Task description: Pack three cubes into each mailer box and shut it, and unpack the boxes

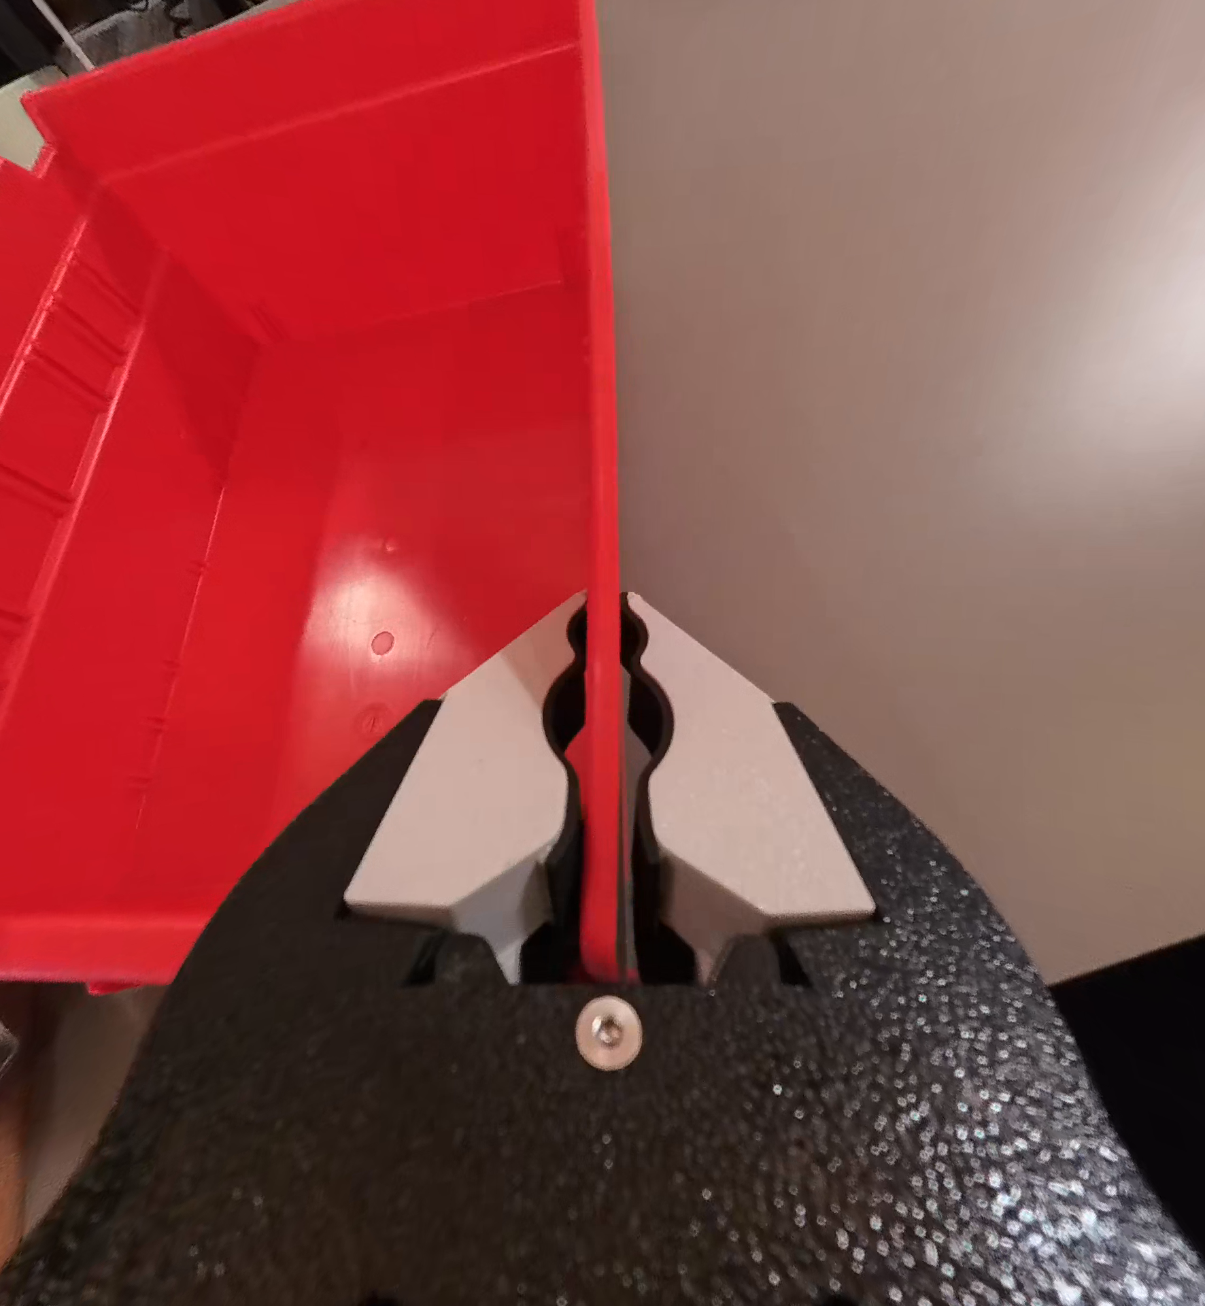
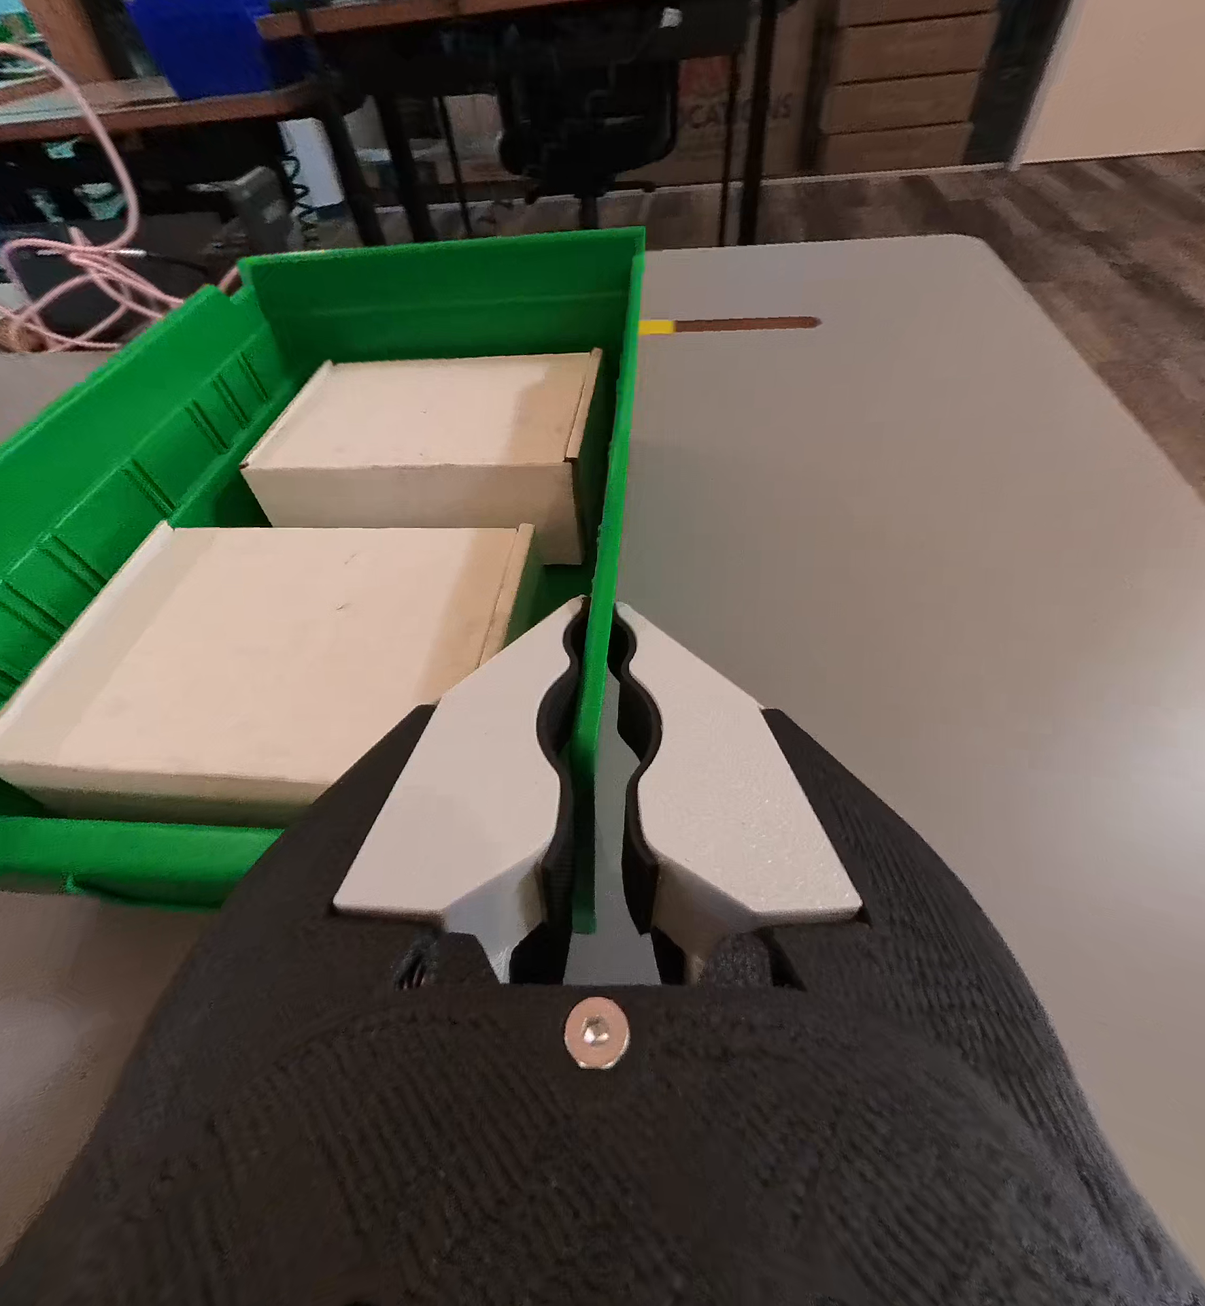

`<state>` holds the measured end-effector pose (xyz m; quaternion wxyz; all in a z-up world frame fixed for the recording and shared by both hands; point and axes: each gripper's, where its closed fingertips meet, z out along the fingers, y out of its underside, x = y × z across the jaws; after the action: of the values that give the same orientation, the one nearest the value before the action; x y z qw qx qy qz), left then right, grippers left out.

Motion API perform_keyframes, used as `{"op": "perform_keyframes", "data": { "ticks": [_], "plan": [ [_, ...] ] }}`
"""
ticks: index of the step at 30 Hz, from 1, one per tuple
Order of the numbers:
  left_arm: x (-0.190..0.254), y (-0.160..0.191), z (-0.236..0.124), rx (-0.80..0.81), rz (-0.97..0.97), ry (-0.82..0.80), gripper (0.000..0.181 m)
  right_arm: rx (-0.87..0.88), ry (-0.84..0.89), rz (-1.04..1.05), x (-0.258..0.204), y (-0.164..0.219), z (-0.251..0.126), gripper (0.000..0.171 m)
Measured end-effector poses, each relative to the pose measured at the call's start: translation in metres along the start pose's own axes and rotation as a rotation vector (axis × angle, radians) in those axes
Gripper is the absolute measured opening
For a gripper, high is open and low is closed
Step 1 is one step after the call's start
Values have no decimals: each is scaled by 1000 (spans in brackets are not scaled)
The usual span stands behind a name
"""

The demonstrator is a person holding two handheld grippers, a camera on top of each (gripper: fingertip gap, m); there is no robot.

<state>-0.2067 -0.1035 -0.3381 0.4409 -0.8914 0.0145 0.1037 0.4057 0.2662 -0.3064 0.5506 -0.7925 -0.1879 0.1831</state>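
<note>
In the left wrist view my left gripper is shut on the right side wall of a red plastic bin. The wall runs straight between the two pads, and nothing lies in the part of the bin that shows. In the right wrist view my right gripper is shut on the right side wall of a green plastic bin. Two closed cream mailer boxes lie in the green bin, one near and one farther back. No cubes show in either view.
Both bins rest on a grey table. A brown stick with a yellow tip lies on the table beyond the green bin. Desks, cables and an office chair stand behind the table's far edge. The table's right edge drops to wooden floor.
</note>
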Motion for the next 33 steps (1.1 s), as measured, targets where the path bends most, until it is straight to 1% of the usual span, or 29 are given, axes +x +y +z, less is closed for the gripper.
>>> {"op": "perform_keyframes", "data": {
  "ticks": [6,12,16,22,25,28,29,31,32,33],
  "plan": [
    [3,5,-11,15,15,31,4,-17,-66,-59,-57,-1,18,2],
    [12,7,-27,55,72,41,4,-15,-118,-105,-121,-3,38,2],
    [23,0,-51,100,97,43,6,-10,-190,-87,-162,-6,56,1],
    [25,-9,-96,206,113,-66,6,-15,-285,-112,-233,-9,82,2],
    [28,-25,-120,274,159,-127,5,-14,-321,-122,-277,-8,90,2],
    [37,-49,-141,374,197,-147,5,11,-385,-117,-330,-7,93,5],
    [42,-59,-146,409,209,-143,5,28,-421,-125,-352,-6,92,10],
    [56,-80,-151,480,237,-118,5,21,-528,-189,-393,2,81,38],
    [66,-90,-152,516,255,-98,6,36,-535,-217,-402,1,75,56],
    [78,-101,-152,552,272,-69,6,80,-530,-237,-404,-6,67,67]
  ]
}}
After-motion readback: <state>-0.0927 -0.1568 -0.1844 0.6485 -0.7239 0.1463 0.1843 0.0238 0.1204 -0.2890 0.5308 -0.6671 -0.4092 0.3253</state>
